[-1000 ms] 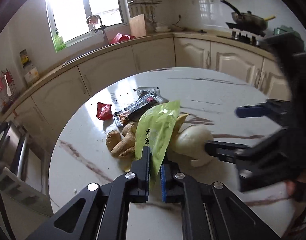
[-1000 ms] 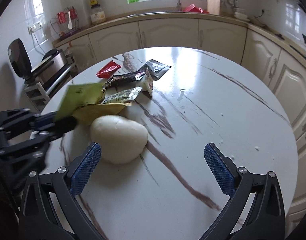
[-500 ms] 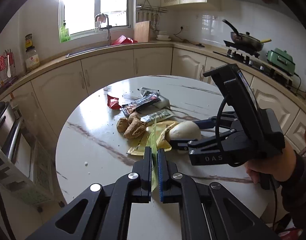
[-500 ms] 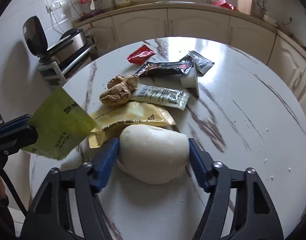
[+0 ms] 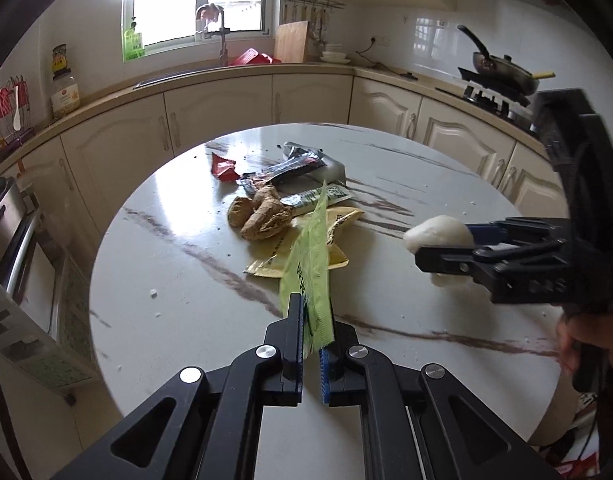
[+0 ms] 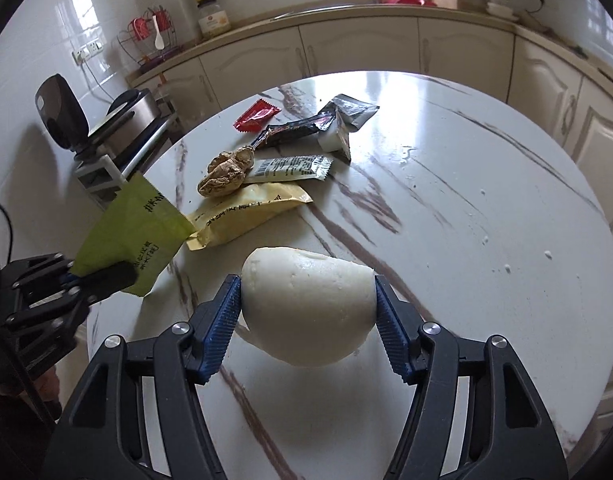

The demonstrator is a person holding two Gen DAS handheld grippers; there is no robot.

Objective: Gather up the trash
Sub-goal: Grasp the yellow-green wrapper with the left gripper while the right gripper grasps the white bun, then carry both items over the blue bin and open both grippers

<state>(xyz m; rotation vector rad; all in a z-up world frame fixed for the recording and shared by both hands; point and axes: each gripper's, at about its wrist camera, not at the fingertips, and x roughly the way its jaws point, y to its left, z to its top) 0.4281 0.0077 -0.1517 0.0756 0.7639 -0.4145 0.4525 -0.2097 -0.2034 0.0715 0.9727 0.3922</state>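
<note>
The white bun [image 6: 308,306] sits crosswise between my right gripper [image 6: 308,312] pads, pinched at both ends and just off the marble table [image 6: 486,208], while my left gripper [image 5: 311,344], left of the bun, stays clamped on the green wrapper [image 5: 308,276].

Black tool [image 6: 308,312], ribbed blue pads [image 6: 222,320], possibly silver screws.

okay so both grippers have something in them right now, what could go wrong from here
1. The right gripper clamps the soft white bun only at its two ends; it could squash or slip out.
2. The left gripper pinches the green wrapper by one edge, so the thin wrapper might slide free.
3. The dangling wrapper could snag the yellow packet on the table.
</note>
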